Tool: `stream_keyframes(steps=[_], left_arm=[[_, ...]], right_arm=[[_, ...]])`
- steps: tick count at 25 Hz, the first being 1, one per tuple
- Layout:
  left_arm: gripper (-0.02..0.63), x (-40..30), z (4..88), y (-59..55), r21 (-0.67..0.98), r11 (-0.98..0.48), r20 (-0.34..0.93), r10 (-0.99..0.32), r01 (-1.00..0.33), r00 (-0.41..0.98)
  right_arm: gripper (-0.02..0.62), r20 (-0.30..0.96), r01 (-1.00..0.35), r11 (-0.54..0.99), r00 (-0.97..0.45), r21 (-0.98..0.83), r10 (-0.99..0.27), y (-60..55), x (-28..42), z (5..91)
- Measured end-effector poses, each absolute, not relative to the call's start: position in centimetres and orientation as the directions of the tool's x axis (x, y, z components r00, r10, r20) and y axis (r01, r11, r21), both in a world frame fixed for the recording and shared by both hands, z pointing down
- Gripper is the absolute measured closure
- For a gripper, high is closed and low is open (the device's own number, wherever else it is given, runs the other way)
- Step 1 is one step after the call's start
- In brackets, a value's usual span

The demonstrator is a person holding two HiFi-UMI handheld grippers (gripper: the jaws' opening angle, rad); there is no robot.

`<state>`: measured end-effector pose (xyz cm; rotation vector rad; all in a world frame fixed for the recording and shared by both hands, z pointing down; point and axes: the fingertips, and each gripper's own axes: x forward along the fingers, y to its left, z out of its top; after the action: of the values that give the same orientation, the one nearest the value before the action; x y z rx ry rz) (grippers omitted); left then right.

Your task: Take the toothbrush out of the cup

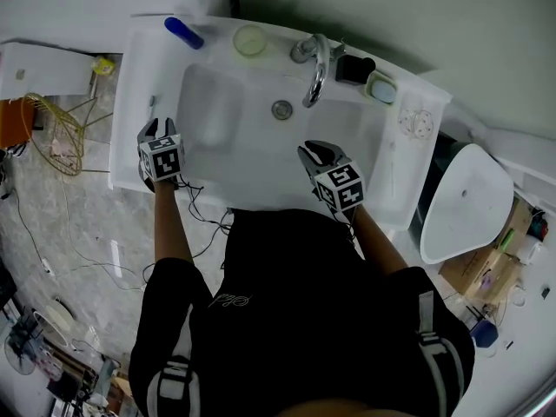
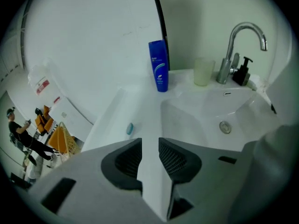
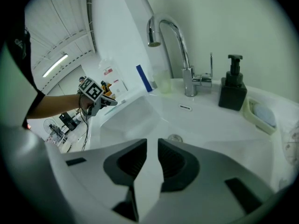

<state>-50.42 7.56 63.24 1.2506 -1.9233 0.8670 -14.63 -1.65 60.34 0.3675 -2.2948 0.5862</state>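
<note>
The cup [image 1: 250, 40] stands at the top middle of the head view, behind the basin and left of the faucet [image 1: 317, 68], and it looks empty. What seems to be the toothbrush [image 2: 130, 129] lies on the flat left ledge of the sink [image 1: 139, 85], showing as a small teal end left of centre in the left gripper view. It sits just ahead of the left gripper [image 1: 149, 129].

That gripper's jaws are spread, with only white ledge between them and nothing pinched. The right gripper [image 1: 314, 153] hovers over the front of the basin at centre frame. Its jaws are narrowly parted and empty.

The step in hand reads as letting go and drawing clear. To do it well, the person should pull the left gripper straight back along its own line. The jaws should stay wide so neither pad catches the brush and rolls it into the basin. The blue bottle [image 1: 184, 33] at upper left is well apart and poses little risk. The right gripper need do nothing.
</note>
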Motion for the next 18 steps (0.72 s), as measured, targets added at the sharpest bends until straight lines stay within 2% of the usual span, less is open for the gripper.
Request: stream_keyframes(steps=[10, 15, 18], left_arm=[[0.486, -34.2, 62.5, 3.7, 0.153, 0.166, 0.789, -0.614, -0.974, 0.019], [0.497, -28.9, 61.6, 2.0, 0.229, 0.1, 0.762, -0.637, -0.968, 0.114], [0.522, -27.1, 59.7, 0.8, 0.222, 0.061, 0.728, -0.675, -0.973, 0.124]], right_arm=[[0.515, 0.688, -0.489, 0.825, -0.702, -0.282, -0.181, -2.7, -11.9, 59.1], [0.515, 0.68, -0.552, 0.79, -0.689, -0.267, -0.252, -3.5, -9.1, 58.4], [0.518, 0.661, -0.586, 0.769, -0.686, -0.257, -0.303, -4.3, -7.7, 57.5]])
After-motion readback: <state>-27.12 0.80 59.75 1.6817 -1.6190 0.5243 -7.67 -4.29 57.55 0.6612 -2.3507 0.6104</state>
